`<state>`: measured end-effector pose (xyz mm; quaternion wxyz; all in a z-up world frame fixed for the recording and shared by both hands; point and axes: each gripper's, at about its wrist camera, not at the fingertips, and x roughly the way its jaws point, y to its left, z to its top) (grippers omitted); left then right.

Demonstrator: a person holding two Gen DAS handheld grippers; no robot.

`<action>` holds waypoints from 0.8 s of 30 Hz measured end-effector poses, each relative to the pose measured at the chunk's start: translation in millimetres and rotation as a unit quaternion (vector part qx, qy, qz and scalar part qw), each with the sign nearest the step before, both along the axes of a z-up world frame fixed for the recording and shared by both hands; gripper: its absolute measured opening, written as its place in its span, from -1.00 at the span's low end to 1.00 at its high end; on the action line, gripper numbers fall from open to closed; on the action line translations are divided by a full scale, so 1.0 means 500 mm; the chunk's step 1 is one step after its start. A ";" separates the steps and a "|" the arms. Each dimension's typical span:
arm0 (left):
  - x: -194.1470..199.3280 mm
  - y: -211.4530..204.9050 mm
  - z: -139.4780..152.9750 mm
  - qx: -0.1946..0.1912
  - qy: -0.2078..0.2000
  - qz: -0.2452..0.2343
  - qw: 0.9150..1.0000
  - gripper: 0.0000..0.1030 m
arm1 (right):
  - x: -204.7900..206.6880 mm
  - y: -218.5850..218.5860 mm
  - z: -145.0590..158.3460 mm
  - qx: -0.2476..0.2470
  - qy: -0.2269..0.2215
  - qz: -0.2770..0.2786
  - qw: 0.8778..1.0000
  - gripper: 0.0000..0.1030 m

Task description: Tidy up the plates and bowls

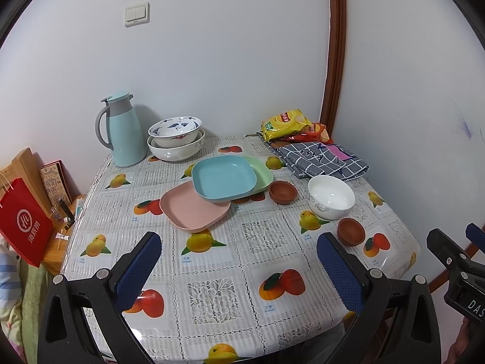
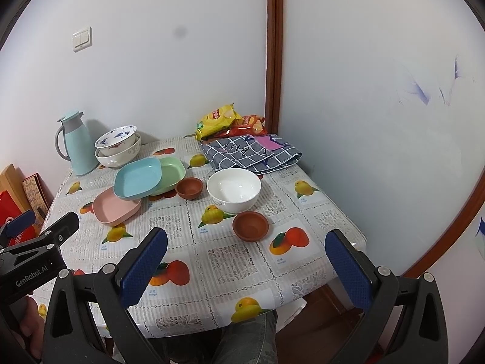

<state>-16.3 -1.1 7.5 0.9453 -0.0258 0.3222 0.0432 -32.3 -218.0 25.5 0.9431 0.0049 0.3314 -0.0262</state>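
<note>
Three square plates overlap mid-table: a blue plate (image 1: pixel 224 177) (image 2: pixel 138 179) lies tilted across a pink plate (image 1: pixel 194 209) (image 2: pixel 115 207) and a green plate (image 1: pixel 262 173) (image 2: pixel 172 171). A white bowl (image 1: pixel 331 196) (image 2: pixel 234 190) stands to their right between two small brown bowls (image 1: pixel 282 191) (image 2: pixel 189 188), (image 1: pixel 350 231) (image 2: pixel 250 226). Two patterned bowls (image 1: pixel 175 138) (image 2: pixel 118 145) are nested at the back. My left gripper (image 1: pixel 239 265) and right gripper (image 2: pixel 247 259) hover open over the near table edge, holding nothing.
A light blue thermos jug (image 1: pixel 124 130) (image 2: pixel 75 144) stands at the back left. Snack bags (image 1: pixel 286 123) (image 2: pixel 216 119) and a folded checked cloth (image 1: pixel 321 159) (image 2: pixel 251 151) lie at the back right. A red paper bag (image 1: pixel 25 224) sits left of the fruit-print table (image 1: pixel 221 291).
</note>
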 end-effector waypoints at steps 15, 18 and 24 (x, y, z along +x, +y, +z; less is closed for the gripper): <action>0.020 -0.008 0.010 0.002 0.002 -0.004 1.000 1.00 | 0.013 0.004 0.003 -0.001 0.003 -0.002 1.000 0.99; 0.030 -0.007 0.006 -0.001 0.005 -0.007 1.000 1.00 | 0.022 0.008 0.000 -0.002 0.008 -0.001 1.000 0.99; 0.056 -0.004 0.007 -0.005 0.010 -0.015 1.000 1.00 | 0.053 0.018 -0.004 -0.005 0.017 0.001 1.000 0.99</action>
